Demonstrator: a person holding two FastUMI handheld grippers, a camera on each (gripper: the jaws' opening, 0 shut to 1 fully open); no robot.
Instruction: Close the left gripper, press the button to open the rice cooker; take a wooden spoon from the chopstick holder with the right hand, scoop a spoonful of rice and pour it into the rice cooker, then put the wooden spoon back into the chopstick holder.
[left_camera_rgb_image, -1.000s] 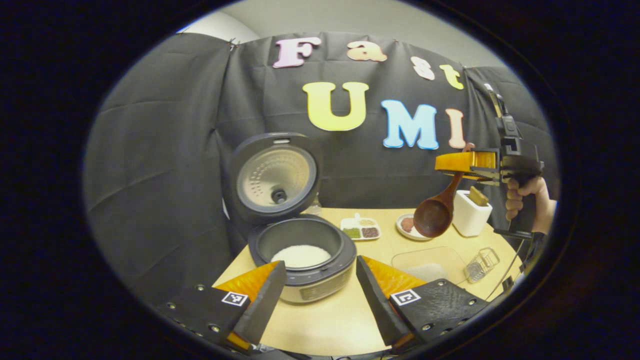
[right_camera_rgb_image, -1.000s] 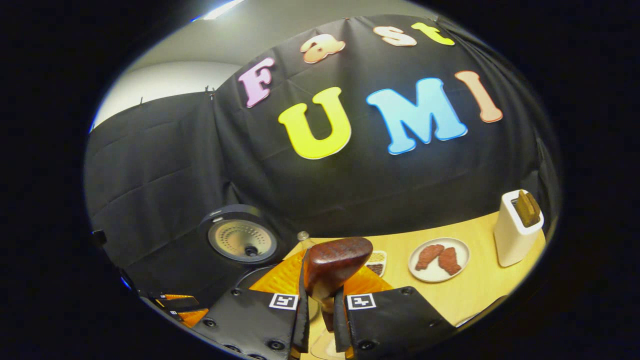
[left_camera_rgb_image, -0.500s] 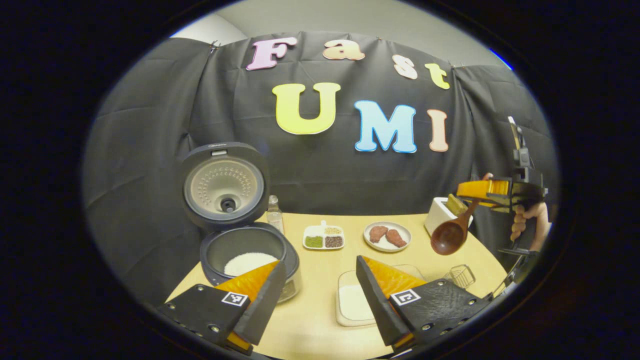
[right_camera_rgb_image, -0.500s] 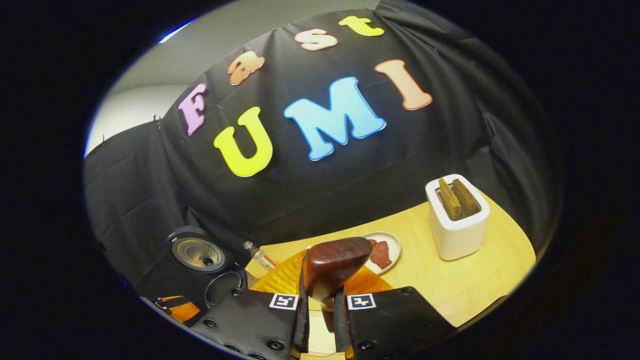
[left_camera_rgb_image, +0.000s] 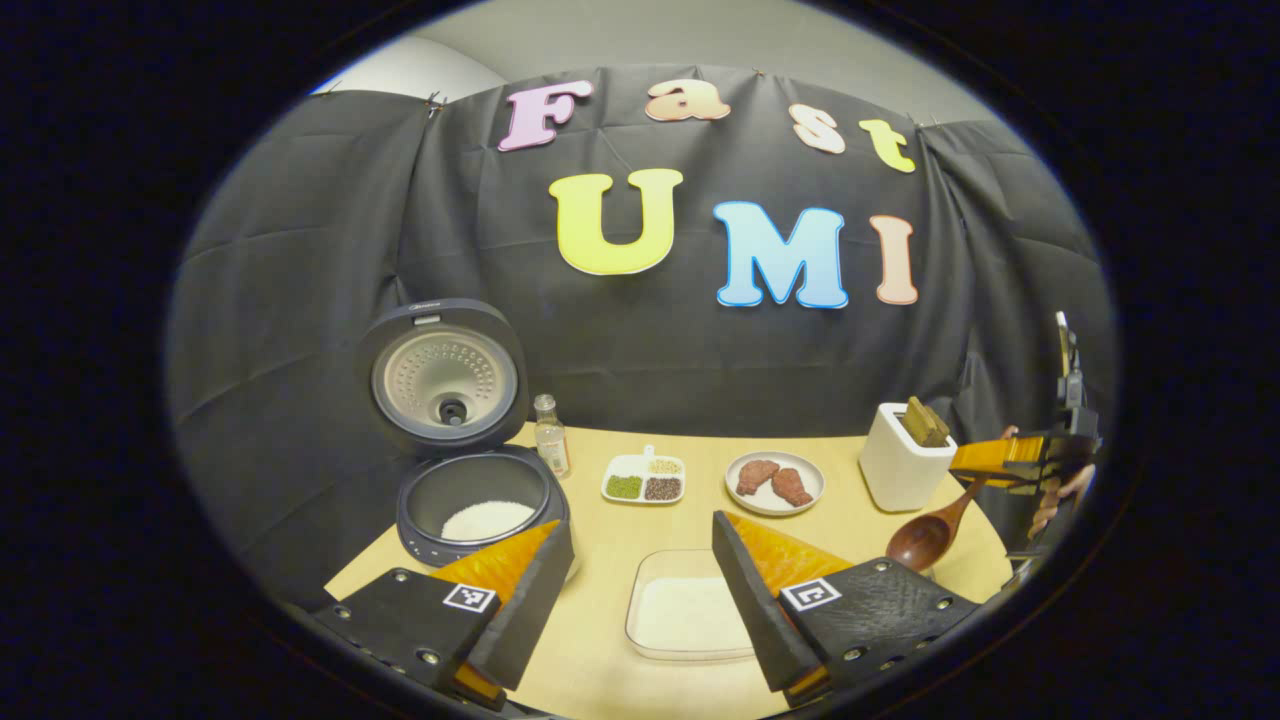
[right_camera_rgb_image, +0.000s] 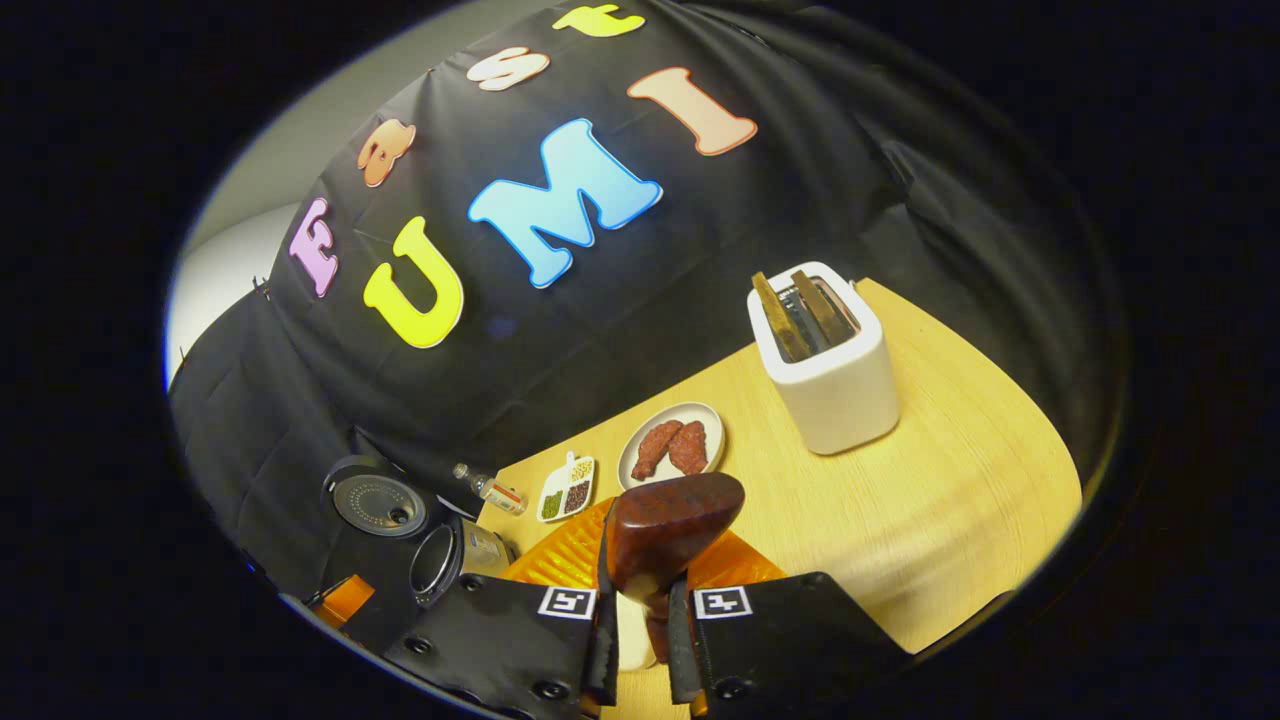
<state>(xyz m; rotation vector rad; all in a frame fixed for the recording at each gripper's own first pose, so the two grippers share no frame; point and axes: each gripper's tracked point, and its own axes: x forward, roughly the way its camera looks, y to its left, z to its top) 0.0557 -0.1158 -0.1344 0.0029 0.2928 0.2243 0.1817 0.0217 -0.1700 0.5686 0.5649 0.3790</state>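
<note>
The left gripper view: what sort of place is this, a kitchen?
Probably a mock kitchen in a booth: an open rice cooker, a toaster and a plate of meat on one table.

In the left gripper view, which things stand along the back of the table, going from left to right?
Rice cooker → small bottle → divided dish → plate of meat → white holder → wooden spoon.

Left hand-held gripper (left_camera_rgb_image: 640, 590): two wedge-shaped fingers on flat black plates, round screws along edges, one square black-and-white fiducial tag per plate. Right hand-held gripper (right_camera_rgb_image: 640, 630): same build, black plates, screws, tags either side of a narrow gap.
</note>
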